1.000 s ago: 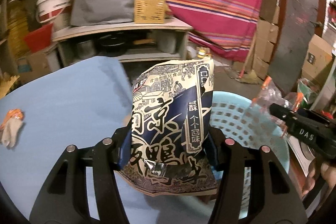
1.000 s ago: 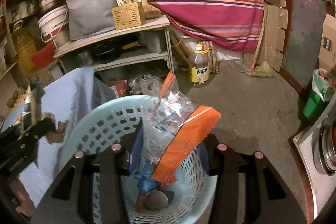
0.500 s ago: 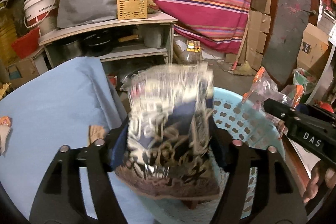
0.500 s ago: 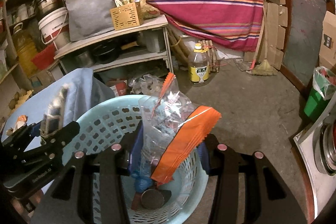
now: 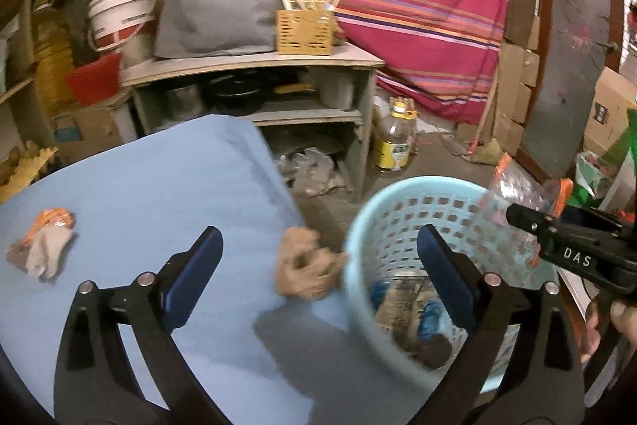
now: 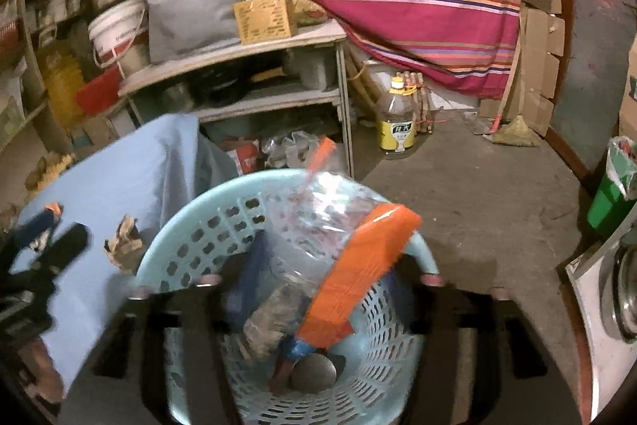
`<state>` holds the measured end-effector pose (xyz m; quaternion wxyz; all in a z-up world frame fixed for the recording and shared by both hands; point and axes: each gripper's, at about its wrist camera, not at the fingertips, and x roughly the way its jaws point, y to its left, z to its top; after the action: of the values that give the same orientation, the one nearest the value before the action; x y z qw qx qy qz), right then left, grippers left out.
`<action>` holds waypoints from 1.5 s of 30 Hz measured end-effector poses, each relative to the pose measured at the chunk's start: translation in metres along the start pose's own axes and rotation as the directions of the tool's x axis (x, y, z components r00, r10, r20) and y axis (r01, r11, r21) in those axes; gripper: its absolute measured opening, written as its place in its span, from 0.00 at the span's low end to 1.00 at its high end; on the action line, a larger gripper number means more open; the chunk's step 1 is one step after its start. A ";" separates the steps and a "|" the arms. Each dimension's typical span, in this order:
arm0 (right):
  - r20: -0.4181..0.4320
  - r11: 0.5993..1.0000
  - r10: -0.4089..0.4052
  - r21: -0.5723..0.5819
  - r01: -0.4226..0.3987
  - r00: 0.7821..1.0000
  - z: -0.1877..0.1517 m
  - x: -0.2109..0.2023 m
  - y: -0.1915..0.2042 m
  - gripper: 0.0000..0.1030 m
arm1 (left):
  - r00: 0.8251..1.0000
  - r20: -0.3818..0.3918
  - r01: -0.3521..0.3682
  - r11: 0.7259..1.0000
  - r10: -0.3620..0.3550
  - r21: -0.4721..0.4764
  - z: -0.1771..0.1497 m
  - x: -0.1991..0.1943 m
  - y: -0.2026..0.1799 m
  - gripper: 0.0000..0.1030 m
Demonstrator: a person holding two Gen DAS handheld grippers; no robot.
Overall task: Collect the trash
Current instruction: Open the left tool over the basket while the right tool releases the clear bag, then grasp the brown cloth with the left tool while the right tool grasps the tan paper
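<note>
Left claw (image 5: 318, 257) is hanging wide open with nothing between its jaws, having just been opening, over the seam between the blue surface (image 5: 159, 194) and the light-blue basket (image 5: 398, 198). Printed snack bag (image 5: 398, 299) is lying inside the basket. Right claw (image 6: 318, 277) has just been opening too; the clear orange-edged bag (image 6: 342, 234) is sitting between its jaws above the basket, contact too blurred to tell. Crumpled brown scrap (image 5: 306, 267) is lying at the surface edge.

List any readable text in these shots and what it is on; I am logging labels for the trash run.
"DAS": white letters on the right gripper.
Oil bottle: yellow label with characters, too blurred to read.
White bucket: red print, unreadable.
Cardboard box: dark mark, unreadable.
</note>
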<state>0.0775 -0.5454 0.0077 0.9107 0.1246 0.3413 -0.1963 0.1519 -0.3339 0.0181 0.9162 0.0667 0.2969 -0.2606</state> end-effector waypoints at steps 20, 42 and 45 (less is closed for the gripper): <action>0.119 1.000 -0.010 -0.003 0.011 0.993 0.013 -0.002 0.114 0.87 | 0.919 -0.062 -0.392 0.891 0.389 -0.229 -0.036 -0.047 0.289 0.93; -0.122 0.960 -0.086 -0.277 0.050 0.989 -0.014 0.066 0.222 0.62 | 0.905 -0.200 -0.419 0.869 0.375 -0.264 -0.057 -0.001 0.389 0.76; -0.129 0.962 -0.074 -0.271 0.037 0.989 -0.012 0.068 0.219 0.57 | 0.907 -0.207 -0.410 0.879 0.366 -0.245 -0.058 0.006 0.387 0.62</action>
<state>0.2151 -0.3643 -0.0264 0.8875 0.0039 0.4303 -0.1647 0.3271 0.0102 -0.0452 0.9240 0.0135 0.3815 -0.0201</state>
